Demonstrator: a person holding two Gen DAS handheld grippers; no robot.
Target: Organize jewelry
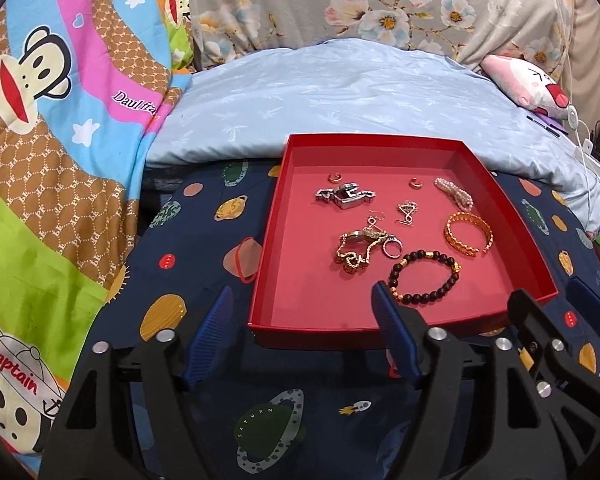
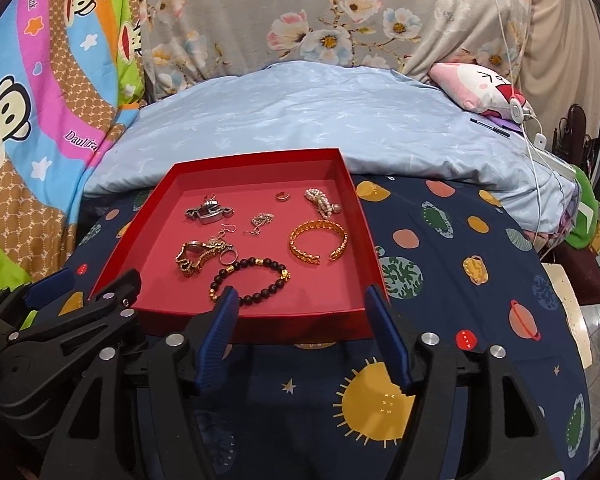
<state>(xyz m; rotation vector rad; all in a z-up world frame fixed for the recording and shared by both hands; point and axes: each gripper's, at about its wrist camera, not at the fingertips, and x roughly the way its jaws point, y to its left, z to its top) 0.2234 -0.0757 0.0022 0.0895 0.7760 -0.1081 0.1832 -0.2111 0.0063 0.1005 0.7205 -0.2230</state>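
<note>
Far to my left lies a bright cartoon-monkey quilt [image 1: 60, 152] in pink, blue, brown and green, bunched beside the dark navy sheet printed with planets [image 1: 204, 240] on which everything rests. My left gripper [image 1: 302, 304] hangs over that sheet just in front of the shallow red cardboard tray [image 1: 268, 232], its blue ribbed fingers [image 1: 210, 332] spread wide with nothing between them; the right-hand finger overlaps the tray's near edge in my left camera.

Inside the tray, from left to right: a silver metal watch clasp piece [image 1: 344, 196] with a small pinkish ring [image 1: 334, 177] behind it, a tangle of gold chain [image 1: 354, 250] with a silver ring [image 1: 392, 248] touching it, a thin silver hook earring [image 1: 406, 212], a small copper-coloured ear cuff [image 1: 415, 183], a bracelet of dark round beads with gold spacers [image 1: 424, 276] nearest me, a little heap of pale pearl beads [image 1: 454, 194] and an open gold woven bangle [image 1: 468, 234]. All of the pieces lie loose on the tray floor.

My right gripper [image 2: 300, 308] hovers at the tray's near right corner, jaws likewise wide apart and gripping nothing; its left finger stands in front of the beaded bracelet [image 2: 256, 278]. Behind the tray lie a pale blue duvet [image 2: 300, 120] and, further right, a pink plush pillow [image 2: 476, 84]
</note>
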